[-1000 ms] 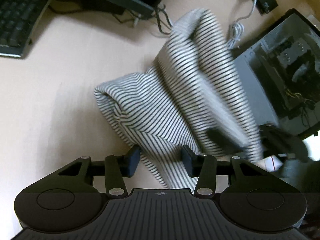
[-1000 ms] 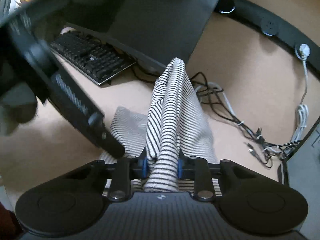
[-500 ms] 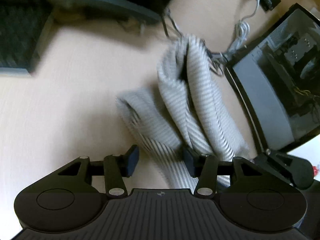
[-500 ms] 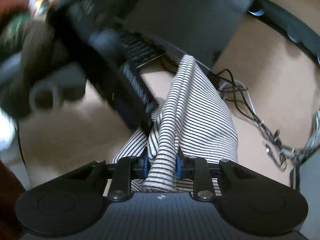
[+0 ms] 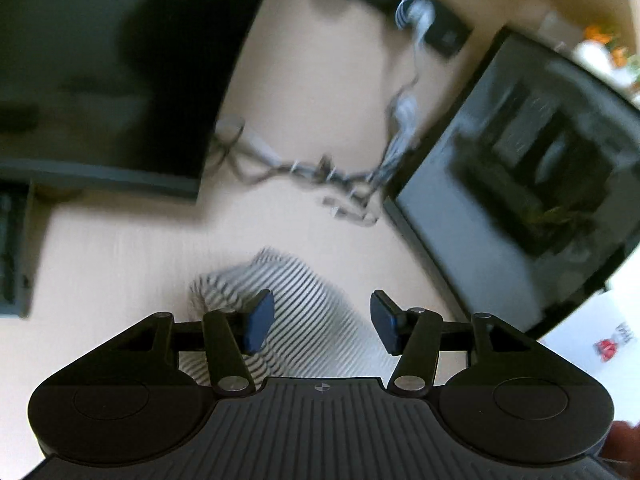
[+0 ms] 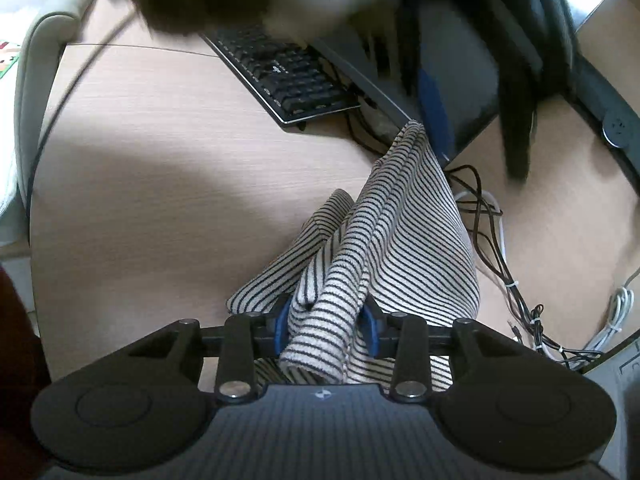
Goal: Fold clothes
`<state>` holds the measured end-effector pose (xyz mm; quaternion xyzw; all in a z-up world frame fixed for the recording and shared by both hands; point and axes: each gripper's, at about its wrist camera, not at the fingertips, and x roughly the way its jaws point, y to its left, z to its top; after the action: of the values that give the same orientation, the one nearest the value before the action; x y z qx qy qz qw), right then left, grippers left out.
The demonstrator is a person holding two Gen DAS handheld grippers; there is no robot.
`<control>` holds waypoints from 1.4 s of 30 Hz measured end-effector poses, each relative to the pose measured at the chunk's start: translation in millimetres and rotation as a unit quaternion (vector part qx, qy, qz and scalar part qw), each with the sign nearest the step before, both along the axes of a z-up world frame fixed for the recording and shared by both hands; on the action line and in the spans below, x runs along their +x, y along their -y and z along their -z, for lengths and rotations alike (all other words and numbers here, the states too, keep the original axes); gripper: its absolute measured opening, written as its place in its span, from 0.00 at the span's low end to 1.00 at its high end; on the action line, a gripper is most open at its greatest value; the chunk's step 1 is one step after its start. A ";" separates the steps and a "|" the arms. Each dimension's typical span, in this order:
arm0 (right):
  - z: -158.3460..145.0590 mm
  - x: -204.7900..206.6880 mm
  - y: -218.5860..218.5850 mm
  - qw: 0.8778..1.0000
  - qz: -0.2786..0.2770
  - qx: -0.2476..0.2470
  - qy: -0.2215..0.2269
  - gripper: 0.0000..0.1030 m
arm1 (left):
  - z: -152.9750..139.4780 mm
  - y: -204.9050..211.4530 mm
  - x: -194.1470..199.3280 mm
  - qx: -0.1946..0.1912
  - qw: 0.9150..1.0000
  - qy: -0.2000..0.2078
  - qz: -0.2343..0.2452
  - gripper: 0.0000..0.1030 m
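So, left wrist view first: the left tool (image 5: 322,326) has its pads spread apart with nothing pinched, and it has tilted up since a second ago, so the striped garment (image 5: 304,320) now only shows at 6 o'clock, lying on the desk (image 5: 120,272) under the pads. Looks like it let the bunch drop. Blurry cables (image 5: 320,172) at 12, PC case (image 5: 520,184) at 2.

Right wrist view: the right tool (image 6: 326,326) stays clamped on the garment (image 6: 400,240), which trails toward 12. Keyboard (image 6: 288,76) at 11, cables (image 6: 496,256) at 3. Fold's only half done, I'd guess.
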<state>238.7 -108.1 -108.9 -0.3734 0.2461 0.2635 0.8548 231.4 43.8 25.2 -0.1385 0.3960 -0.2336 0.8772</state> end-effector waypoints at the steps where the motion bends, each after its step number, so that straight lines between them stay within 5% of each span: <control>1: -2.5 -0.5 0.0 1.000 -0.004 0.005 -0.003 0.37 | 9.1 -0.8 5.9 0.005 1.000 -0.011 -0.006 0.54; 6: -39.9 8.0 22.8 0.993 -0.013 0.104 -0.062 0.47 | 30.9 -20.0 12.8 0.000 0.999 -0.032 -0.019 0.49; 7: -51.2 13.4 31.5 0.987 -0.004 0.140 -0.075 0.53 | 31.3 -21.7 12.4 -0.001 0.999 -0.032 -0.020 0.49; 11: -85.6 34.1 61.4 0.961 0.039 0.256 -0.097 0.54 | 37.0 -30.3 8.8 -0.001 0.999 -0.036 -0.031 0.49; 14: -76.7 46.8 57.2 0.965 0.045 0.240 -0.097 0.51 | 40.3 -35.1 7.0 -0.012 0.998 -0.040 -0.039 0.49; 17: -33.4 52.7 37.8 0.971 0.035 0.184 -0.147 0.51 | 41.9 -37.5 6.2 -0.013 0.998 -0.043 -0.043 0.49; 19: -15.3 43.7 27.0 0.979 0.026 0.164 -0.119 0.60 | 42.9 -37.5 4.6 -0.010 0.998 -0.041 -0.044 0.49; 23: -22.7 45.9 23.9 0.979 0.024 0.164 -0.118 0.61 | 45.3 -39.1 3.8 -0.016 0.998 -0.037 -0.046 0.49; 30: -59.9 99.6 91.8 0.928 0.120 0.308 -0.171 0.76 | 45.7 -39.3 -0.3 -0.014 0.998 -0.032 -0.048 0.49; 35: -26.1 156.4 138.8 0.856 0.221 0.394 -0.250 0.82 | 44.7 -38.0 -2.8 -0.011 0.998 -0.030 -0.054 0.49; 40: 10.0 183.0 139.3 0.808 0.224 0.436 -0.326 0.84 | 44.5 -38.2 -3.1 -0.010 0.998 -0.032 -0.056 0.49; 42: 16.7 184.0 130.9 0.799 0.213 0.441 -0.349 0.81 | 44.1 -37.5 -2.7 -0.007 0.998 -0.033 -0.058 0.50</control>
<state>422.7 -239.0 -125.6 0.2228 0.4586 0.2673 0.8177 228.7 81.3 -18.8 -0.1751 0.4145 -0.1803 0.8747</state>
